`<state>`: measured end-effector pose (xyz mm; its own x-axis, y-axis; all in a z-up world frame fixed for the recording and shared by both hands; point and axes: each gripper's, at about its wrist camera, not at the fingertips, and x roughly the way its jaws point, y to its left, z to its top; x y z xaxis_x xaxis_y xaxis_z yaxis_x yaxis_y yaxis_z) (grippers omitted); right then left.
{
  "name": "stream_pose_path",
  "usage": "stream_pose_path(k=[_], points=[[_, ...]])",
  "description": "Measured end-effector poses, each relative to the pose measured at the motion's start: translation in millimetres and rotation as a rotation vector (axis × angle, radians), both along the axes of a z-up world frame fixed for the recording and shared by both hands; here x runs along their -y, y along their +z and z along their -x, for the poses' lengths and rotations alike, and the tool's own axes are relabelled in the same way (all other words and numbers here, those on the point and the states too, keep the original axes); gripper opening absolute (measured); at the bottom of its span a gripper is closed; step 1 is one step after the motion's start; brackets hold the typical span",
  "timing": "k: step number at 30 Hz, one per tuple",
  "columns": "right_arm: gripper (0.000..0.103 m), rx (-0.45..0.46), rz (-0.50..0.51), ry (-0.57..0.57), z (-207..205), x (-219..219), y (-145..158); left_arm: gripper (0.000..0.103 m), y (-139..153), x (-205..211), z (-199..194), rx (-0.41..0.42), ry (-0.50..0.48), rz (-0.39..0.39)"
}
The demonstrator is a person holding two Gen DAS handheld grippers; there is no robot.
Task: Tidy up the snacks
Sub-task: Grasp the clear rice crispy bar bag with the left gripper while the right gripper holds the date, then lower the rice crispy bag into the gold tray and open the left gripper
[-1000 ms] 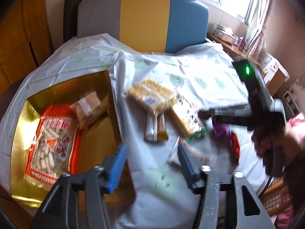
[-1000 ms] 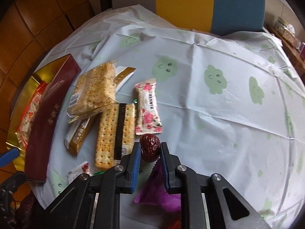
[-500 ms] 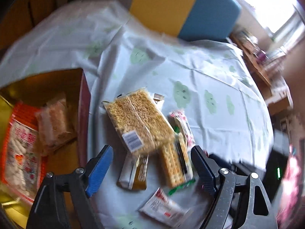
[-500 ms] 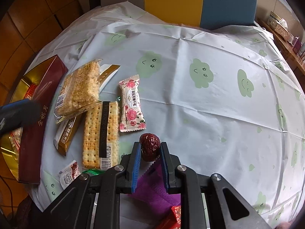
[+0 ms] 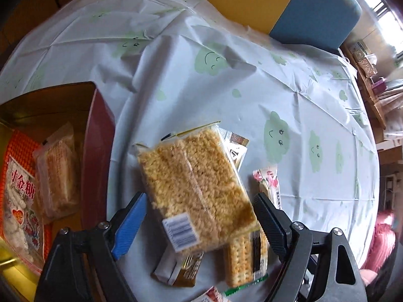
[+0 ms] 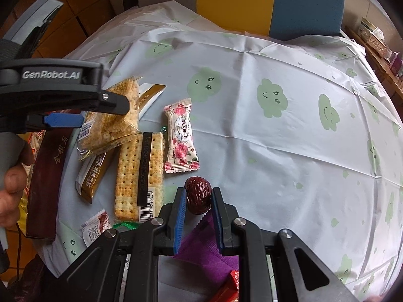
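Rice-cake pack [image 5: 196, 188], light and crumbly, lies mid-frame between the spread left claw [image 5: 199, 224]; grip its long edges. Right claw [image 6: 199, 201] clamps a date [image 6: 198, 195].

I see a table [image 6: 289, 138] with a box [image 5: 98, 151] at its left edge. In the box lie a big bag of snacks [image 5: 20, 201] and, to its right, a small wrapped cake [image 5: 58, 173]. Right of the box, a rice cake pack [image 5: 199, 186] lies on top of a cracker pack [image 6: 138, 171] and a long bar [image 6: 93, 173]. My left gripper [image 5: 199, 222] hangs over the rice cake pack, one finger on each side, not touching. Right of the crackers lies a candy pack [image 6: 180, 136]. In front of it, my right gripper [image 6: 199, 201] holds a dried date [image 6: 198, 196]. A tiny packet [image 6: 97, 227] lies near the front edge, left of my right gripper.
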<state>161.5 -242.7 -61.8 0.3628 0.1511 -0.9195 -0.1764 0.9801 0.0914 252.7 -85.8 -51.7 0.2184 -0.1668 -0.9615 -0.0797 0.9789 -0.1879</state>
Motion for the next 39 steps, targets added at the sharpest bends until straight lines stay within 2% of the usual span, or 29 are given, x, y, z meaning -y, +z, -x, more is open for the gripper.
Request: stream_pose_path(k=[3, 6, 10, 14, 18, 22, 25, 29, 33, 35, 39], points=[[0.02, 0.0, 0.005, 0.004, -0.6, -0.2, -0.9, 0.088, -5.2, 1.5, -5.8, -0.003, 0.005, -0.036], [0.02, 0.0, 0.007, 0.006, -1.8, 0.1, -1.6, 0.087, -8.4, 9.3, -10.3, 0.015, -0.033, -0.086], [0.02, 0.0, 0.012, 0.011, -2.7, -0.4, -2.6, 0.08, -4.1, 17.4, -6.6, 0.058, -0.095, -0.088], [0.02, 0.006, 0.024, 0.022, -2.0, -2.8, -3.3, 0.078, 12.8, 24.2, 13.8, 0.174, -0.182, -0.122], [0.02, 0.009, 0.026, 0.024, -0.2, -3.6, -4.1, 0.078, 40.4, 18.1, 42.8, 0.29, -0.233, -0.073], [0.02, 0.014, 0.023, 0.022, 1.5, -3.2, -4.3, 0.079, 68.5, -6.8, 71.1, 0.376, -0.249, -0.029], [0.02, 0.016, 0.021, 0.021, 2.6, -2.0, -4.5, 0.079, 85.6, -25.5, 82.8, 0.427, -0.238, -0.035], [0.02, 0.023, 0.036, 0.029, 5.1, -3.7, -4.5, 0.079, 97.4, -79.5, 96.6, 0.457, -0.164, -0.036], [0.02, 0.026, 0.042, 0.032, 7.6, -5.2, -3.4, 0.079, 89.3, -139.1, 95.4, 0.439, -0.058, -0.092], [0.02, 0.026, 0.04, 0.03, 7.6, -4.9, -3.2, 0.079, 81.4, -163.1, 90.5, 0.405, -0.02, -0.114], [0.02, 0.035, 0.051, 0.038, 8.2, -5.5, -3.2, 0.079, 65.3, -182.6, 80.6, 0.367, -0.013, -0.161]])
